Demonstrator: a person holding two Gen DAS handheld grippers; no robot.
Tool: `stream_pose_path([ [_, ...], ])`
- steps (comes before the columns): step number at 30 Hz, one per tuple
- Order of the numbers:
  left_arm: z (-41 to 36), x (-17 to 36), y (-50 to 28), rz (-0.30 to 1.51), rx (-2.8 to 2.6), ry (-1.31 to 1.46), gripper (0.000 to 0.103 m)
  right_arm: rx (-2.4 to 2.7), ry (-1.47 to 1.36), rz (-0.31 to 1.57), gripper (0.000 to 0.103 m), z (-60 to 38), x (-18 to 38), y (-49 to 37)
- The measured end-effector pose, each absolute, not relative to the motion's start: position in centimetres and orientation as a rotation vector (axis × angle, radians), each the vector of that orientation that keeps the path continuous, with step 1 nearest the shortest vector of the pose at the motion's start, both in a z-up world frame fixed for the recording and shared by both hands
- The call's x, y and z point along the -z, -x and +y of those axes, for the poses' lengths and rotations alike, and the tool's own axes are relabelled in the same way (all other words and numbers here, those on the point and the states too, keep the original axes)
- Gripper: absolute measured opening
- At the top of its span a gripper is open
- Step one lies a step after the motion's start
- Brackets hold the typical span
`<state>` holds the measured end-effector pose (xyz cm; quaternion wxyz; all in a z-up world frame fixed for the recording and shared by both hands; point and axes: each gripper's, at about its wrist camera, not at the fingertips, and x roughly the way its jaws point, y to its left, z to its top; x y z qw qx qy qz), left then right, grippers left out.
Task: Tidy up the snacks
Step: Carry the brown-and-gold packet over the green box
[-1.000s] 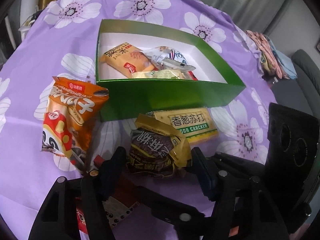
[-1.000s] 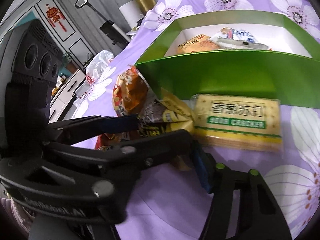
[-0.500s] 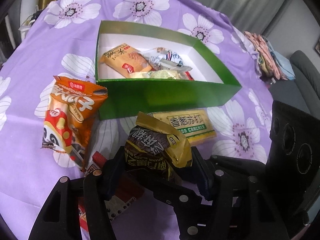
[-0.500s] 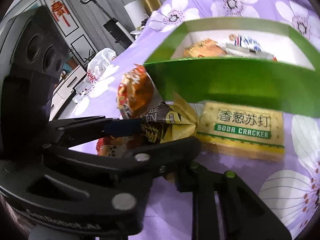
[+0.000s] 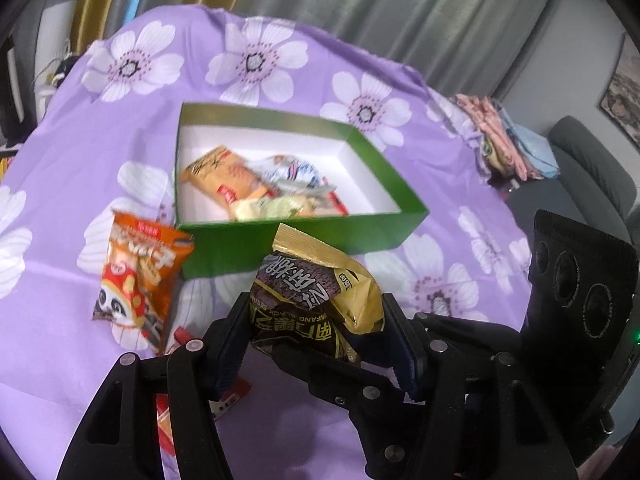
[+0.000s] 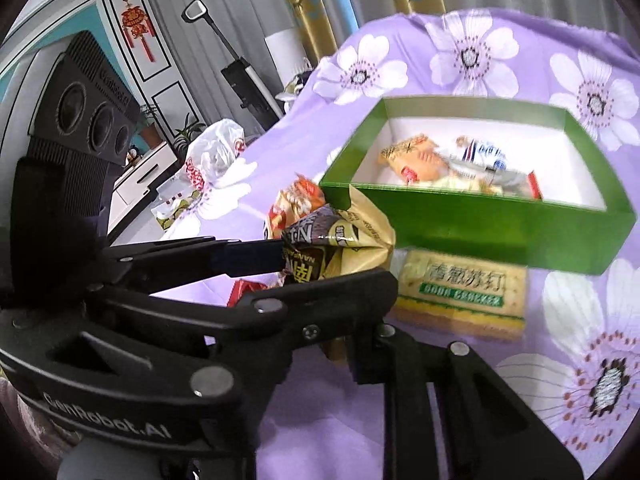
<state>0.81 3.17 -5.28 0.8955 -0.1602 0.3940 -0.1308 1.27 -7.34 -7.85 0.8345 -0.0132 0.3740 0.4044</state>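
Observation:
A brown and gold sesame packet (image 5: 316, 288) hangs above the purple flowered cloth, just in front of the green box (image 5: 304, 240). My left gripper (image 5: 316, 328) is shut on its two sides. From the right, my right gripper (image 6: 344, 352) reaches in under it, jaws nearly together, apparently pinching the packet's tan bottom edge. In the right wrist view the left gripper (image 6: 320, 268) crosses in front, clamping the packet (image 6: 344, 240). Several snacks lie inside the box (image 6: 480, 232). A soda cracker pack (image 6: 464, 296) lies before the box, and an orange snack bag (image 5: 140, 268) lies to its left.
A small red packet (image 5: 236, 392) lies on the cloth under the left gripper. Folded clothes (image 5: 504, 140) sit at the table's far right edge, with a grey sofa (image 5: 580, 160) beyond. A white plastic bag (image 6: 216, 152) lies past the table's left side.
The right jaws closed under the sesame packet. Both grippers then rose together, lifting the packet off the cloth and uncovering the cracker pack in the right wrist view.

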Motion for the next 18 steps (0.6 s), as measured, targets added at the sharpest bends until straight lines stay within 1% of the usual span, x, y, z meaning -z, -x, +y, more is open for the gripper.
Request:
stream_pose_path([
  [10, 1.4, 1.1, -3.7, 0.72, 0.348, 0.291, 0.062, -0.797, 0.024, 0.673, 0.022, -9.4, 3.9, -3.0],
  [18, 1.2, -0.1, -7.7, 0.676, 0.377, 0.305, 0.062, -0.759, 0.039, 0.625, 0.022, -9.9, 2.2, -6.9],
])
